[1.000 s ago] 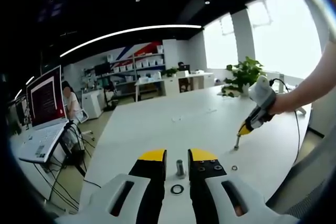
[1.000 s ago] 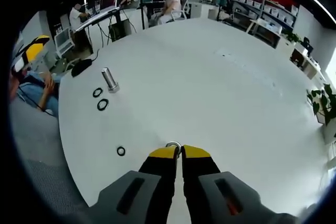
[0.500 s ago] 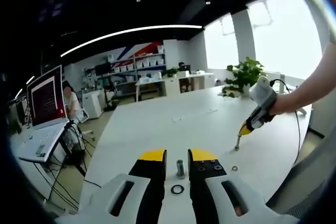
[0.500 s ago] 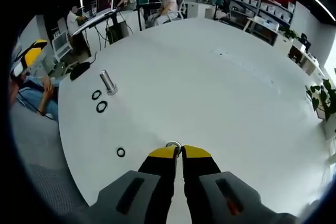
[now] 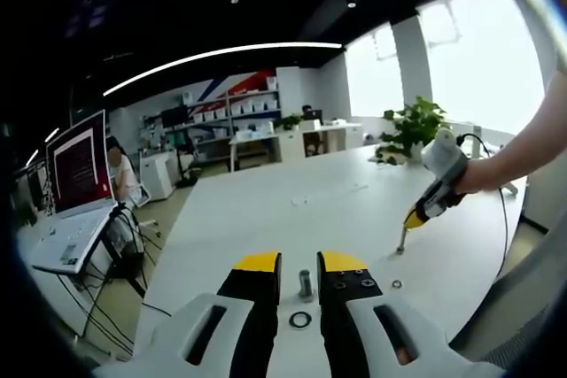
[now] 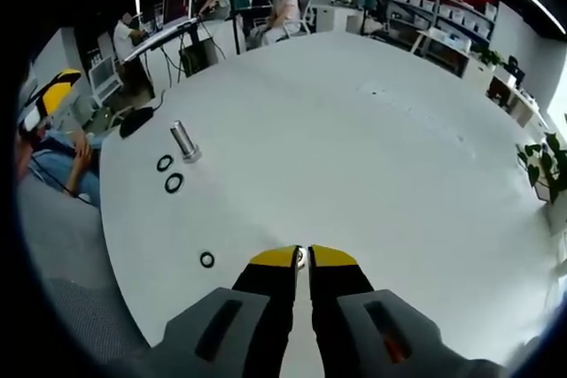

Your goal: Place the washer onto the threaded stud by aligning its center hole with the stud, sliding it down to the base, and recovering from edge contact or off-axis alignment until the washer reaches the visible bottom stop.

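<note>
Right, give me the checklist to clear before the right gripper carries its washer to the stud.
1. Right gripper shut on washer: ok, a sliver shows between the tips.
2. Grip depth: cannot tell, washer mostly hidden.
3. Stud upright on the table: ok.
4. Stud top free: ok, two spare washers lie beside it.
5. Left gripper clear of stud: not ok, its open jaws flank it.

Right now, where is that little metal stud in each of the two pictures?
Left gripper view: the stud stands low in the middle, between the left gripper's fingers.
Right gripper view: it stands at the upper left, far from the right gripper.
Shared landmark: the dark washer lying beside it.
</note>
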`<state>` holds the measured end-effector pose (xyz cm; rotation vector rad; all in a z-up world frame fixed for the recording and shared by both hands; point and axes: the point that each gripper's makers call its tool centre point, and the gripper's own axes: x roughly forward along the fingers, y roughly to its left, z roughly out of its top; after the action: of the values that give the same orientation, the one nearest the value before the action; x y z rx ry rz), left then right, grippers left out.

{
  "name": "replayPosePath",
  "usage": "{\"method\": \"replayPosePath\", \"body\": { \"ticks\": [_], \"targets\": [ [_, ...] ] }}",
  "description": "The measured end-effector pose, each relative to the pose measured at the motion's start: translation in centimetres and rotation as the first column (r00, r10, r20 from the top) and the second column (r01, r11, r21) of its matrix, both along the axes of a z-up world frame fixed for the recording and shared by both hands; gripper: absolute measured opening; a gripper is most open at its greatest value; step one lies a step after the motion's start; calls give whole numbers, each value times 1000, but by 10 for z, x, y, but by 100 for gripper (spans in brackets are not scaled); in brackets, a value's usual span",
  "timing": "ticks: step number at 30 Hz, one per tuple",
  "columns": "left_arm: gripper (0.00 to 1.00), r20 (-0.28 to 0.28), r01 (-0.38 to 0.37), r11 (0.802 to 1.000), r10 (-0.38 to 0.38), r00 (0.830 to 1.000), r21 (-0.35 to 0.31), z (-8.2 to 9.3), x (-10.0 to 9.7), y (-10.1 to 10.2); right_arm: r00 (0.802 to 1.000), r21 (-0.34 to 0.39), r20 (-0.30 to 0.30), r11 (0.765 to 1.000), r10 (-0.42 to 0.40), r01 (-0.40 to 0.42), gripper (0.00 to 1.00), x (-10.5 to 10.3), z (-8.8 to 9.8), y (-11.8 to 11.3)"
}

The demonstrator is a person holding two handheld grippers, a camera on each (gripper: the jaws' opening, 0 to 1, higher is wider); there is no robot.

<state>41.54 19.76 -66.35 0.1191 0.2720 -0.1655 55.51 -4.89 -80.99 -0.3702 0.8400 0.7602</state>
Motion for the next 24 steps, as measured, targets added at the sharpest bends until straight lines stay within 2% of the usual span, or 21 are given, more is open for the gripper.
{"method": "replayPosePath", "body": {
  "ticks": [24],
  "targets": [
    [14, 4, -2, 1000, 2, 1000, -5, 1, 0, 0, 1000, 12, 2, 1000, -5, 5, 8, -1, 3, 6]
  ]
}}
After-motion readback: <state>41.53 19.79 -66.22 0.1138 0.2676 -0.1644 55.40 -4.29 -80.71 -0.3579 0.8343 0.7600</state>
